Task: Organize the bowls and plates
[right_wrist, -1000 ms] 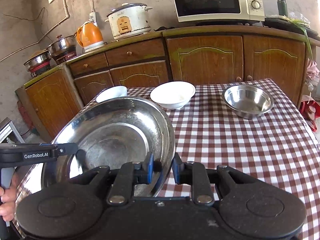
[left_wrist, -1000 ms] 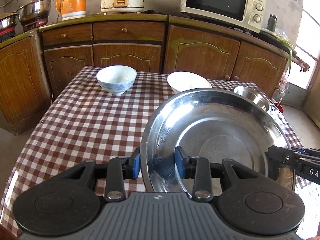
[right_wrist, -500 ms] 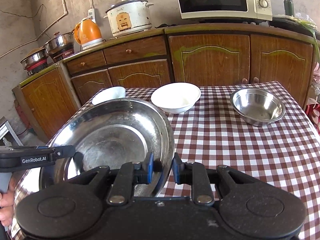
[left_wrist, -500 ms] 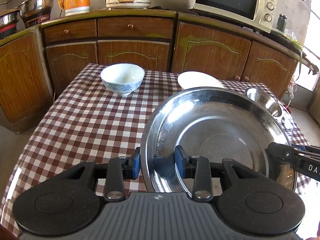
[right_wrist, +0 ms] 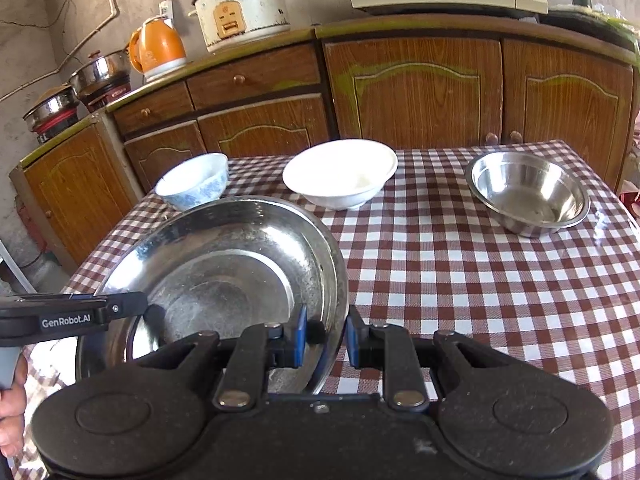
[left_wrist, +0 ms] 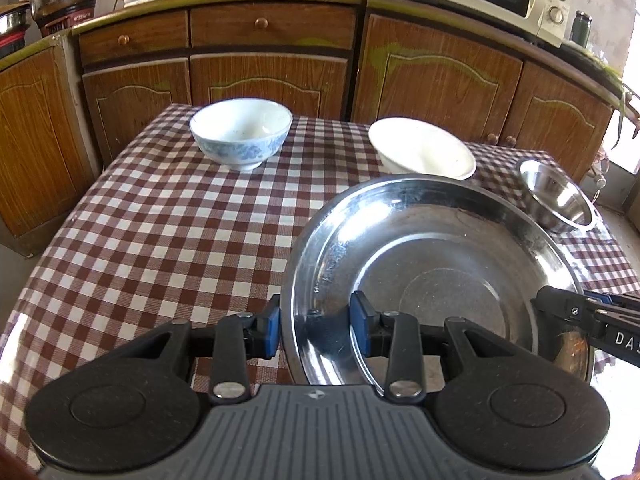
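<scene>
The left gripper (left_wrist: 314,324) is clenched on the plate's (left_wrist: 432,264) left rim, one blue pad outside the wall and one inside, and the right gripper (right_wrist: 325,336) is clamped the same way on the opposite rim, so the big steel plate hangs between the two tools over the near half of the table (left_wrist: 168,232).

What has changed over the last second is the plate's place, not the grip. Both hands have carried it forward and a little lower: the three bowls and the cabinets behind them now loom larger and sit lower in both wrist views, while the plate keeps its position against each pair of jaws (no slip along the rim that I can see). Whether its base touches the cloth yet, I cannot tell.

Outward from the plate, in the right wrist view: the white bowl (right_wrist: 340,178) lies at twelve o'clock, just past the far rim; the blue bowl (right_wrist: 194,182) is at eleven o'clock; the steel bowl (right_wrist: 528,194) is at two o'clock, well apart.

For the task, this reads as the plate being brought down toward the middle of the table as a base, with the bowls probably to be gathered onto it afterwards. None has been stacked so far.
</scene>
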`<state>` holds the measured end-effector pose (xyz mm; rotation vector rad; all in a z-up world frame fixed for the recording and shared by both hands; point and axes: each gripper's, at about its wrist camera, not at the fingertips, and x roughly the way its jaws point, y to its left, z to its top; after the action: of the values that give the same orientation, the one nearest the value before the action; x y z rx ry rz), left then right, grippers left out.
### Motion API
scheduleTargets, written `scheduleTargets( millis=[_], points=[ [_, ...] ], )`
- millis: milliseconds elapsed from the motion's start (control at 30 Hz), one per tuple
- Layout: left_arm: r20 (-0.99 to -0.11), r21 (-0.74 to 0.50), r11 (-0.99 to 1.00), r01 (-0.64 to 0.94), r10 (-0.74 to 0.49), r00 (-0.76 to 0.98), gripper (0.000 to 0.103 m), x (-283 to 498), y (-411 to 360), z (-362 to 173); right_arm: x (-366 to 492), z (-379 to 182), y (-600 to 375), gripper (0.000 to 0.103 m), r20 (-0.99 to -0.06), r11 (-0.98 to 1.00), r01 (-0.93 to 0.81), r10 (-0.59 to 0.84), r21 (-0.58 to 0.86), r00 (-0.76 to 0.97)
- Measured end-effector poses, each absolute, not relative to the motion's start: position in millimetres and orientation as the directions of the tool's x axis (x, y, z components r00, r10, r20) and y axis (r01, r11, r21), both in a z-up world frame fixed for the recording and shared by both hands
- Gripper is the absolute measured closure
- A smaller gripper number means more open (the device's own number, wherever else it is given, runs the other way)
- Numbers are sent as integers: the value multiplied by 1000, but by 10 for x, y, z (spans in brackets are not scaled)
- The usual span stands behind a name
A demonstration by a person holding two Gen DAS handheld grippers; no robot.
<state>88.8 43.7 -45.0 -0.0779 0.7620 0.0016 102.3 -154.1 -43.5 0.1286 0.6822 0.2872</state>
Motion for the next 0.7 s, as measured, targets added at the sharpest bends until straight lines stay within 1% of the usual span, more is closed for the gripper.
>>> scheduleTargets(
  millis=[700],
  points=[
    [-723, -61, 996, -57, -5, 691, 66, 1180, 521, -708, 1364, -766, -1393, 77, -631, 956, -211, 292, 203, 718]
  ],
)
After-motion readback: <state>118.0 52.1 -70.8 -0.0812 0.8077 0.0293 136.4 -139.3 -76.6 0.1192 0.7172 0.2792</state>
